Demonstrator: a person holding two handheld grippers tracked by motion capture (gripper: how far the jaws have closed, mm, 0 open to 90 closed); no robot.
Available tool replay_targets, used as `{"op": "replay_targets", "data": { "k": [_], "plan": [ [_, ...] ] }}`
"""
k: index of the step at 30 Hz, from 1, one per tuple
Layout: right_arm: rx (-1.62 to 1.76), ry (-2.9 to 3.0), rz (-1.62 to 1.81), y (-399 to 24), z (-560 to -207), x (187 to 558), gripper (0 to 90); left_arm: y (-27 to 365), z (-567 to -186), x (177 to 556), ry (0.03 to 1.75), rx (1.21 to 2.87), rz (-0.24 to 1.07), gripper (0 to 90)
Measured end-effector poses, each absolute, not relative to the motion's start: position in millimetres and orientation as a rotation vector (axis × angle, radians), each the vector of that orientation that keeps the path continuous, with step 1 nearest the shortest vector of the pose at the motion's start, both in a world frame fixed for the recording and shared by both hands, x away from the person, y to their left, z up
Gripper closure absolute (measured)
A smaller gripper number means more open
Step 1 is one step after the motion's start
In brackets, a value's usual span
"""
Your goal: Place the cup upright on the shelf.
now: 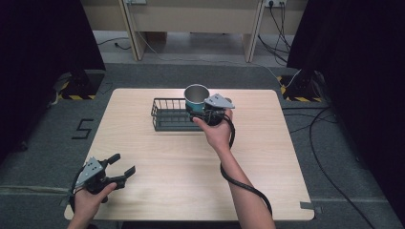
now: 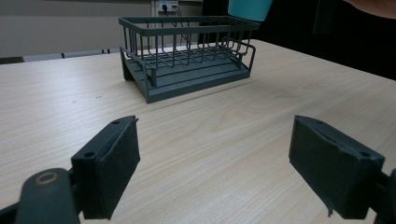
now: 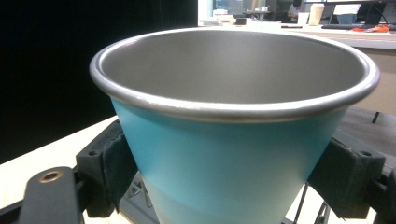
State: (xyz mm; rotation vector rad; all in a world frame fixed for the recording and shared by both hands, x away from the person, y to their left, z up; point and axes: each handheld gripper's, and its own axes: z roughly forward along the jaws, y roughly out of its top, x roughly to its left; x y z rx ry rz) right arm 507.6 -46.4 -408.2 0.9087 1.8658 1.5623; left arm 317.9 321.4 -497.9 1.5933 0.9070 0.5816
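A teal cup with a steel rim and grey inside is held upright over the right end of a dark wire basket. My right gripper is shut on it. In the right gripper view the cup sits between both black pads, with basket wires just below. My left gripper rests open at the table's front left corner, nothing between its jaws. In the left gripper view my left gripper faces the basket, and the cup's bottom hangs above the basket's far right end.
The light wooden table has bare surface between the basket and the front edge. Black stands and cables lie on the grey floor at both sides. A pale bench stands beyond the table.
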Motion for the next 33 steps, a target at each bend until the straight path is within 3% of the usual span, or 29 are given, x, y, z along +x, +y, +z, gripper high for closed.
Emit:
{"op": "replay_targets", "data": {
  "k": [33],
  "plan": [
    [0.977,1.868,1.532,-34,-408,544,17.8,322,-498,318,0.908,1.587,0.579,15.5]
  ]
}}
